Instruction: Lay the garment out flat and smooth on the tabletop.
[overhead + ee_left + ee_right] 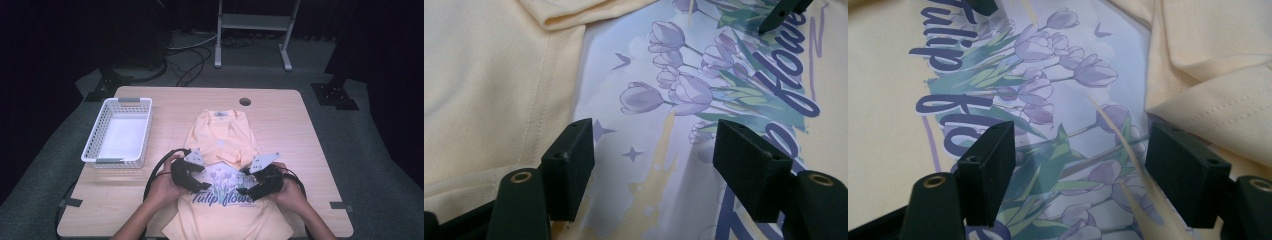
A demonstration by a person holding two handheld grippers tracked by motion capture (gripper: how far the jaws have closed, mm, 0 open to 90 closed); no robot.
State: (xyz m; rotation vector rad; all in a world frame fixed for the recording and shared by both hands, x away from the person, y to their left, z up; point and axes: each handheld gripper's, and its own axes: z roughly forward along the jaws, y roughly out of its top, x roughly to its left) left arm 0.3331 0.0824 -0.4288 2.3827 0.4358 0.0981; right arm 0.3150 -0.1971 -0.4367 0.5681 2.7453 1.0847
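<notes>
Both grippers, left [197, 181] and right [248, 187], hover with jaws spread over the shirt [222, 137] lying mid-table; closing now could pinch several folded layers and drag the fold askew.

A pale yellow T-shirt [226, 150] printed with tulips was seen laid out on a wooden surface [280, 125], its upper part folded over. Two black claws were held low over the print by a person's hands, the left claw [199, 179] at the print's left edge and the right claw [248, 186] at its right, near each other. A white slotted basket [119, 131] was set well apart to the left.
</notes>
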